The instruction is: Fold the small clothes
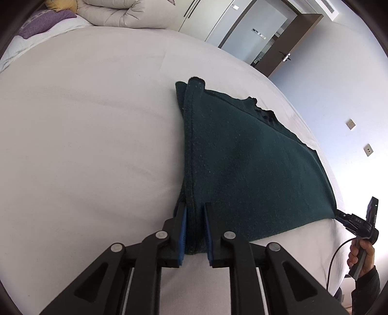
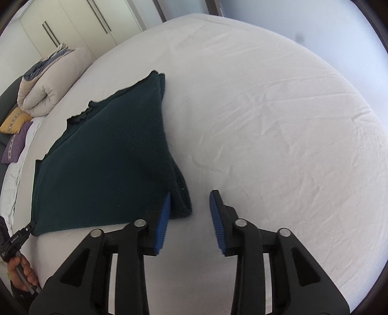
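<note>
– Where is the garment lying?

– The dark green fleece garment (image 1: 254, 157) is lying folded and flat on the white bed (image 1: 84, 145), near its edge. Its far edge is looking ragged and dark; what kind of garment it is I cannot tell.

– What is the left gripper (image 1: 194, 205) doing?

– It is straddling the garment's thick near corner. The fold is filling the narrow gap between the blue pads (image 1: 183, 230); whether they are pressing on it I cannot tell.

– And the right gripper (image 2: 191, 193)?

– Its jaws are standing apart and holding nothing. One pad is sitting against the garment's other near corner, the other over bare sheet.

– Is anything getting cut off?

– Each wrist view is catching the opposite gripper only at the frame's rim, at the garment's corner, with a hand (image 1: 361, 254) on its handle, and too small to read.

– What is one view giving that the other is not?

– Beyond the garment, the left view is showing an open door (image 1: 286, 43) and wall sockets. The right view is showing a wardrobe (image 2: 60, 21), the rolled duvet (image 2: 48, 84) and yellow (image 2: 15, 122) and purple pillows (image 2: 15, 145) more fully.
</note>
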`<state>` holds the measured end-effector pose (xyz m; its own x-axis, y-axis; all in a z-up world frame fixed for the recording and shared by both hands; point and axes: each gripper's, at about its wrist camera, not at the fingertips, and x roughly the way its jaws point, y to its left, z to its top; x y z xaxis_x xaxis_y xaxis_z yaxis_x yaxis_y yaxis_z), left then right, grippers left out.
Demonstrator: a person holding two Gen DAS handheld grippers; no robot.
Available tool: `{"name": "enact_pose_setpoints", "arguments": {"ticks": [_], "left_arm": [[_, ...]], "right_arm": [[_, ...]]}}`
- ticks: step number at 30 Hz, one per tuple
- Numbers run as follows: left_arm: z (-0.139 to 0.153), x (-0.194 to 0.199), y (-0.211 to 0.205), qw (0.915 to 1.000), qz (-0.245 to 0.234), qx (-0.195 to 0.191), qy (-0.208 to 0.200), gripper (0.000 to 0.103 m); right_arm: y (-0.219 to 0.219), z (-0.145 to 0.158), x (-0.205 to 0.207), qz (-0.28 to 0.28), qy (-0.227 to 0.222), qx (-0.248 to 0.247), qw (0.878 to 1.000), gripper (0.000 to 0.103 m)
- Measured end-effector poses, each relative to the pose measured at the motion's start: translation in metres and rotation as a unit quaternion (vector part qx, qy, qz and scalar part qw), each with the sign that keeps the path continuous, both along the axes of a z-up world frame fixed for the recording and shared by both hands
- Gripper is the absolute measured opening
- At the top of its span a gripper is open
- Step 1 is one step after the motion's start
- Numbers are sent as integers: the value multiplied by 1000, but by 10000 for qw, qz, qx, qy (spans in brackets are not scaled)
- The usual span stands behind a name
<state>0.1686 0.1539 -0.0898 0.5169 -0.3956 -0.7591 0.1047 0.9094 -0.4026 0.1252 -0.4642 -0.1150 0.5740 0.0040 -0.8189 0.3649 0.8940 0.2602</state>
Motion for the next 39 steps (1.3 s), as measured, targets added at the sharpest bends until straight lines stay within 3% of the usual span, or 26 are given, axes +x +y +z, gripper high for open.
{"name": "enact_pose_setpoints", "arguments": {"ticks": [1,4,5,7,8,11,15,16,19,23,25,28,31,35,39], "left_arm": [[7,-2,2,9996,118,248,-111,28],[40,-4,7,9942,407,740,-672,31],[51,-2,5,9930,406,722,-843,32],[66,8,-11,9931,17,504,-1056,47],[68,16,-25,9932,-275,372,-1065,59],[55,36,-68,9861,-967,430,-1279,62],[7,57,-89,9863,-1059,873,-914,60],[-3,61,-86,9883,-1034,802,-777,59],[-1,63,-78,9916,-924,561,-712,58],[-3,58,-85,9894,-923,833,-756,58],[-4,58,-87,9884,-920,932,-767,58],[-3,58,-85,9881,-916,957,-776,58],[-3,59,-88,9876,-915,1013,-780,58],[-3,59,-91,9862,-925,1117,-802,58],[-3,57,-90,9860,-925,1126,-809,58]], "right_arm": [[-2,8,-7,-121,-148,-71,9998,49],[3,37,-15,-66,-639,-90,9979,51],[8,45,-11,66,-779,5,9969,51],[27,55,12,448,-938,280,9942,51],[39,56,29,677,-971,414,9921,51],[89,48,88,1332,-1013,905,9817,51],[150,14,160,1907,-704,1499,9676,51],[158,4,174,1962,-626,1619,9651,51],[154,-19,200,1732,-671,1627,9690,47],[100,-22,202,1105,-1063,2116,9653,38],[61,-21,195,532,-1138,1913,9735,38],[6,-20,172,-486,-1150,1791,9759,38],[-14,-7,145,-1133,-1203,1621,9728,43],[43,9,130,-116,-1358,1920,9719,45],[143,-4,135,1308,-873,2110,9647,47]]}}
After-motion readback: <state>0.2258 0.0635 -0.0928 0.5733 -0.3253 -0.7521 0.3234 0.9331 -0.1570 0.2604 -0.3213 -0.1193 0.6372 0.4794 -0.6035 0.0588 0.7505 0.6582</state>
